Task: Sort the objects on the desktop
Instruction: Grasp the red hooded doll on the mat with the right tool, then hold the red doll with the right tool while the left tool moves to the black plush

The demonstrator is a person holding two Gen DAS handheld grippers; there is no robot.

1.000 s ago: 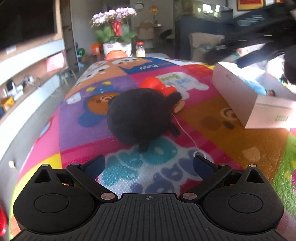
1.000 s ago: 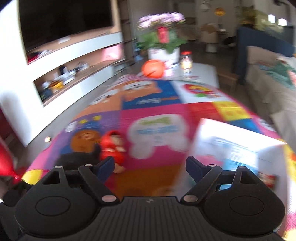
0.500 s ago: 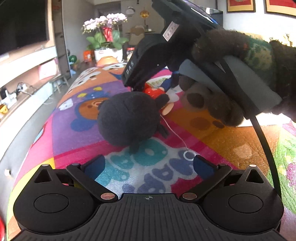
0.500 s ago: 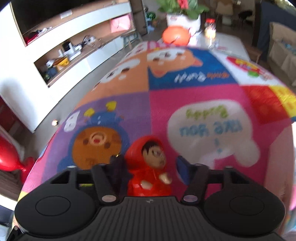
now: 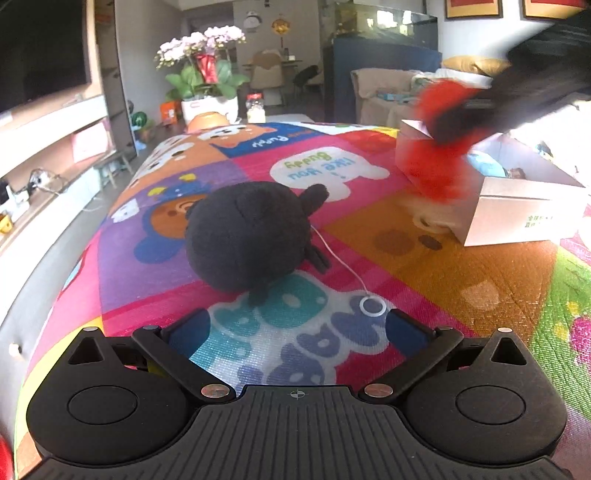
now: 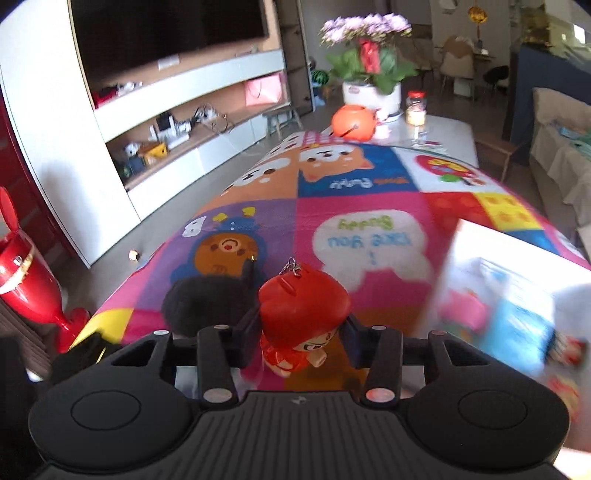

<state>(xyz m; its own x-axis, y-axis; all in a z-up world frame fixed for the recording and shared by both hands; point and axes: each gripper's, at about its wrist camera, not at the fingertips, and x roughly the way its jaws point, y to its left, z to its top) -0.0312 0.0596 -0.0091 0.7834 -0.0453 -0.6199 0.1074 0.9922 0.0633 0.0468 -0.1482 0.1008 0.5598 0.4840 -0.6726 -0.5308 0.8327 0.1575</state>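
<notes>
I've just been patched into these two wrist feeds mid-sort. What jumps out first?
The red hooded doll figure, clamped in the right gripper, whose jaws have just been closing on it; the left wrist view shows it as a red blur lifted beside the open white box. Next, the round black plush toy lying mid-mat on the bright cartoon play mat, ahead of the open, empty left gripper.

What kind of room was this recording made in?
Most likely a home living room: a large dark TV above wall shelving, a potted orchid on a low table, a sofa, and a cartoon play mat as the work surface.
</notes>
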